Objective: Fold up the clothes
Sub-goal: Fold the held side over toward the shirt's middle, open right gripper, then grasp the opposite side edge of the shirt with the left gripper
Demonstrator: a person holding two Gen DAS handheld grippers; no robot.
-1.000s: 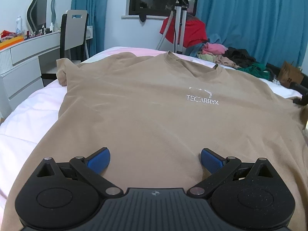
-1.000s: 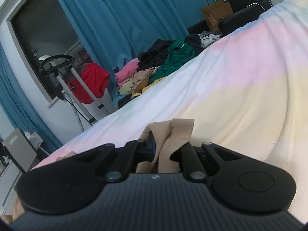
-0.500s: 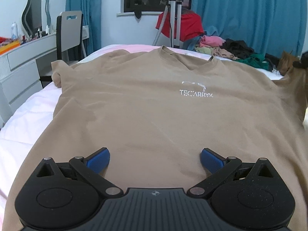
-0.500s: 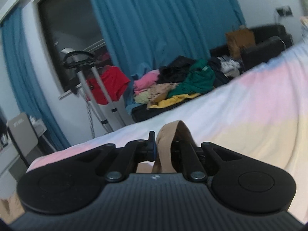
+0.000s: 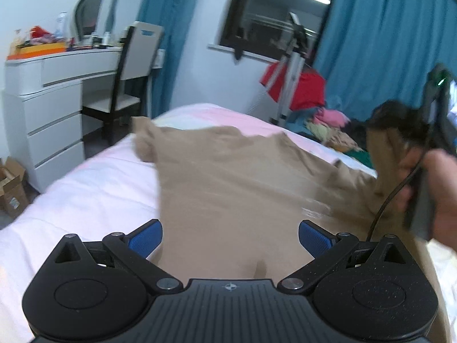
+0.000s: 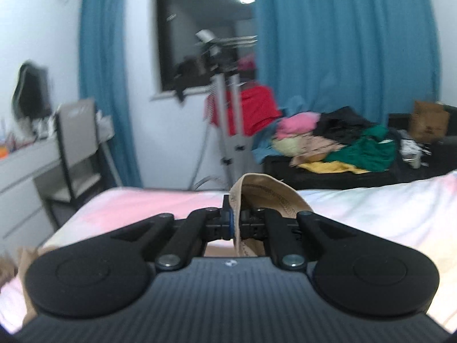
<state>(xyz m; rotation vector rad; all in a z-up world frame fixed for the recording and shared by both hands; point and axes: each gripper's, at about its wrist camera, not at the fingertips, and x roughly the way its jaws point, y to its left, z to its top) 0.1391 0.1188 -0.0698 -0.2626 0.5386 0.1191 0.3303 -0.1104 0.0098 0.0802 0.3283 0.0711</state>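
A tan T-shirt (image 5: 228, 177) lies on the bed (image 5: 94, 185), its right side lifted and folding over toward the middle. My left gripper (image 5: 230, 238) is open and empty, low over the shirt's near part. My right gripper (image 6: 236, 223) is shut on a hemmed edge of the tan T-shirt (image 6: 265, 191) and holds it above the bed. In the left wrist view the right gripper (image 5: 400, 131) and the hand holding it (image 5: 437, 188) appear at the right, with the shirt hanging from them.
A white dresser (image 5: 48, 108) and a chair (image 5: 128, 80) stand left of the bed. A garment steamer stand (image 6: 228, 120) with a red garment and a pile of clothes (image 6: 337, 145) lie beyond the bed by blue curtains. A cardboard box (image 5: 11, 191) sits on the floor.
My right gripper has lifted the shirt's right side and carried it left over the shirt, covering the logo. The left gripper has turned toward the left and stayed open.
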